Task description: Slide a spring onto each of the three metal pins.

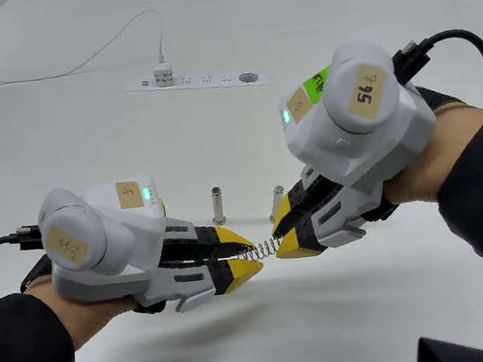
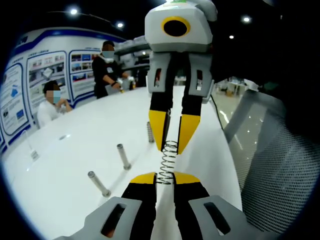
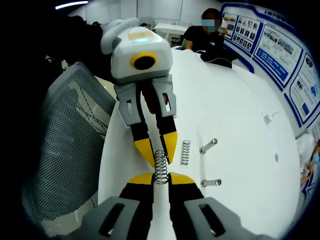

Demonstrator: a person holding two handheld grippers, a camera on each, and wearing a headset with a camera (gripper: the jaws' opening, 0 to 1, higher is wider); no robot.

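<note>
Bright, even overhead light, soft shadows on the white table point(image 1: 343, 326), fisheye warp at edges.

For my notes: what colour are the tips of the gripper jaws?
Yellow, on black jaws; clearest on the right gripper in the left gripper view.

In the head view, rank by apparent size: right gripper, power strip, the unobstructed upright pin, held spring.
1. Right gripper, close to the camera.
2. Power strip, though it lies farther away.
3. Upright pin and spring: these look alike, and the spring's ends are hidden, so unranked.
</note>
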